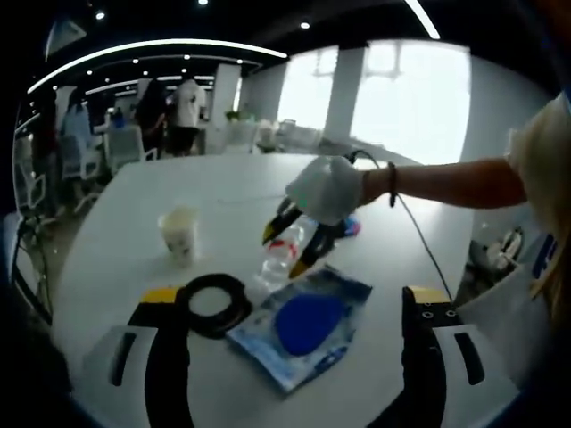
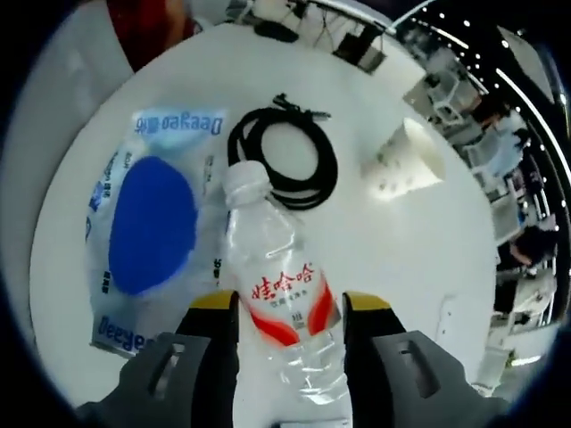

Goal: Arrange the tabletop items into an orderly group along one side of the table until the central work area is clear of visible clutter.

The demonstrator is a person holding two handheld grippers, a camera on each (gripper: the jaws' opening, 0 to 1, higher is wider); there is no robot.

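A clear water bottle [image 2: 277,294] with a red label and white cap lies between my right gripper's [image 2: 290,303] jaws, which press its two sides. In the left gripper view, a gloved hand [image 1: 326,187] holds that right gripper [image 1: 293,245] over the bottle [image 1: 281,257]. Beside the bottle lies a clear pouch [image 2: 152,223] holding a blue oval pad. A coiled black cable [image 2: 326,169] and a paper cup [image 2: 406,160] sit just beyond. My left gripper [image 1: 294,294] is open and low over the table, with the pouch [image 1: 308,325] and cable [image 1: 219,283] between its jaws. The cup [image 1: 178,234] stands upright farther off.
Everything rests on a large white round table [image 1: 125,196]. A thin black cord [image 1: 419,241] trails from the right gripper across the table. A person's bare arm [image 1: 446,183] reaches in from the right. Office chairs and standing people [image 1: 169,111] lie beyond the far edge.
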